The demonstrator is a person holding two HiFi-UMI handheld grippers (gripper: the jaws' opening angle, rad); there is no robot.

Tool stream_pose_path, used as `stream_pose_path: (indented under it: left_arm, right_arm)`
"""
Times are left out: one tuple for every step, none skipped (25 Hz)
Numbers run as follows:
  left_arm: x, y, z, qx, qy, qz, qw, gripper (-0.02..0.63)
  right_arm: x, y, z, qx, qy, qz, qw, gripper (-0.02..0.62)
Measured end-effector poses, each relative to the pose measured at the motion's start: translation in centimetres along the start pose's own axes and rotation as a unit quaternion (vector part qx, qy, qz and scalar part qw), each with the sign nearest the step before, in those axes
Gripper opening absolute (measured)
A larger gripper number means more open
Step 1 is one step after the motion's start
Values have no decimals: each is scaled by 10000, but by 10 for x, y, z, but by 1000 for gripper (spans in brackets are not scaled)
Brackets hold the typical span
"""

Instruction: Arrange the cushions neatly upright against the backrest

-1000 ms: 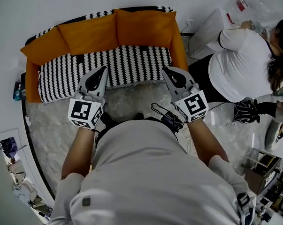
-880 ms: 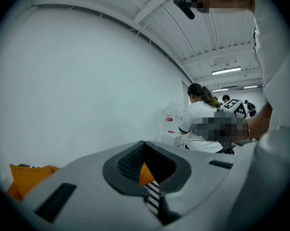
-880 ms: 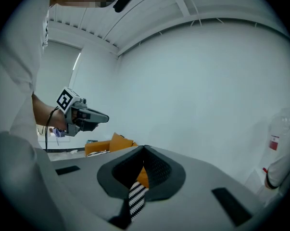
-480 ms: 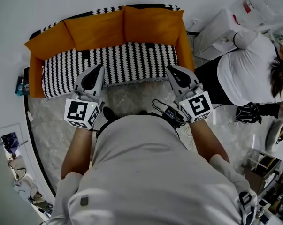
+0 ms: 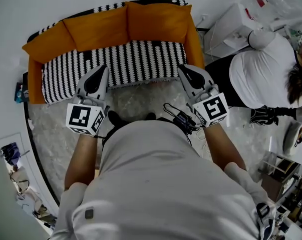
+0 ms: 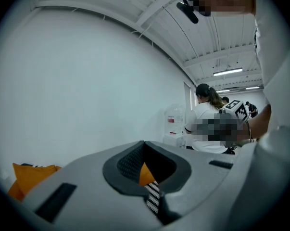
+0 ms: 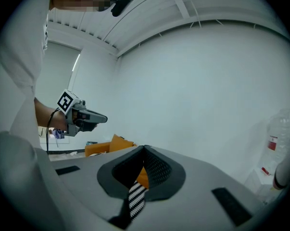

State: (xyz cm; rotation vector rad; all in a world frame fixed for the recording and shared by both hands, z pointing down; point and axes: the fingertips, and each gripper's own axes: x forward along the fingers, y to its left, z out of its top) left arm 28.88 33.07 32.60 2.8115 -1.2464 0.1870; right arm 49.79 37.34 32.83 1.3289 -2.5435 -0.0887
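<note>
Head view: orange cushions (image 5: 98,29) stand upright along the back of the striped sofa (image 5: 115,64). Both closed and empty, the left gripper (image 5: 101,72) and right gripper (image 5: 185,71) hover near its front edge.

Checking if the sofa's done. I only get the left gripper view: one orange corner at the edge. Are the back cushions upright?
Observer: Yes. In the head view the left cushion and the right cushion stand upright, side by side against the backrest.
Operator: Right gripper holding anything?
Observer: No. The right gripper has its jaws together with nothing in them, near the front edge of the striped seat.
Operator: Floor there?
Observer: A pale shaggy rug lies in front of the seat.
</note>
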Motion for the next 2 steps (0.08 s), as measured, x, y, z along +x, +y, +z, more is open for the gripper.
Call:
stream_pose_path:
  left_arm:
    - [1,-1,0,-2,-8,-8,10000,9]
    - [3,-2,0,-4,-16,-17,10000,9]
  right_arm:
    - [-1,-2,-1,2,0,-13,10000,26]
    - [-3,-3,-1,3,-1,-26,10000,26]
